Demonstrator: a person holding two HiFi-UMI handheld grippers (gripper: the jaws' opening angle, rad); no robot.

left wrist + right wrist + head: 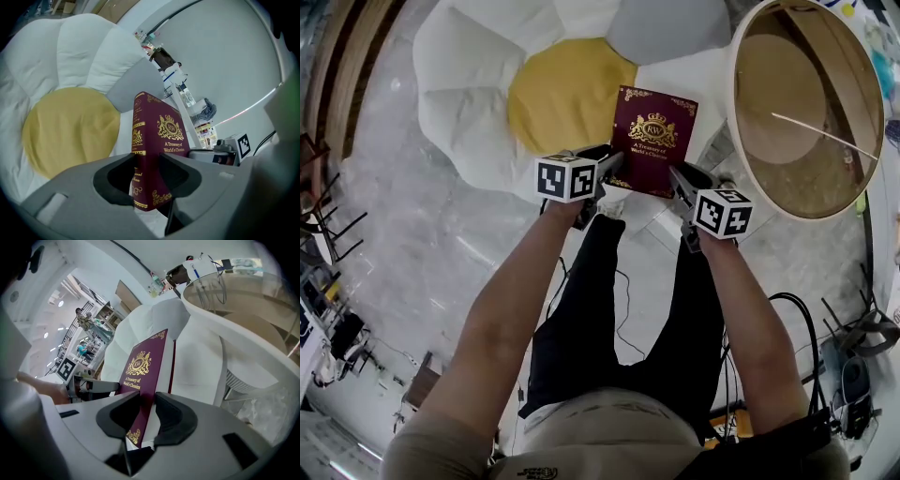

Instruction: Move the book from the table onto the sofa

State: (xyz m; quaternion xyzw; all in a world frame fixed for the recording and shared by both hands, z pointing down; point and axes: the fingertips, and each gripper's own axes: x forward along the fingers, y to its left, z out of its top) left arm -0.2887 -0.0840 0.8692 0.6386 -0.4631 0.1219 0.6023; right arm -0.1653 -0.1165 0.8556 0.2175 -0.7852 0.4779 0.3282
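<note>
A maroon book (653, 139) with gold print is held by both grippers over the right petals of a flower-shaped sofa (459, 75) that has white petals and a yellow centre. My left gripper (614, 169) is shut on the book's near left corner, at the spine. My right gripper (678, 178) is shut on the near right corner. In the left gripper view the book (157, 140) stands between the jaws of that gripper (147, 173), the sofa (65, 126) behind it. In the right gripper view the cover (143, 366) is pinched by that gripper (145, 416).
A round table (741, 112) with a white rim and wooden top stands right of the sofa, close to the right gripper. Black cables (787, 309) lie on the marble floor near my legs. Shelving and clutter (328, 309) line the left edge.
</note>
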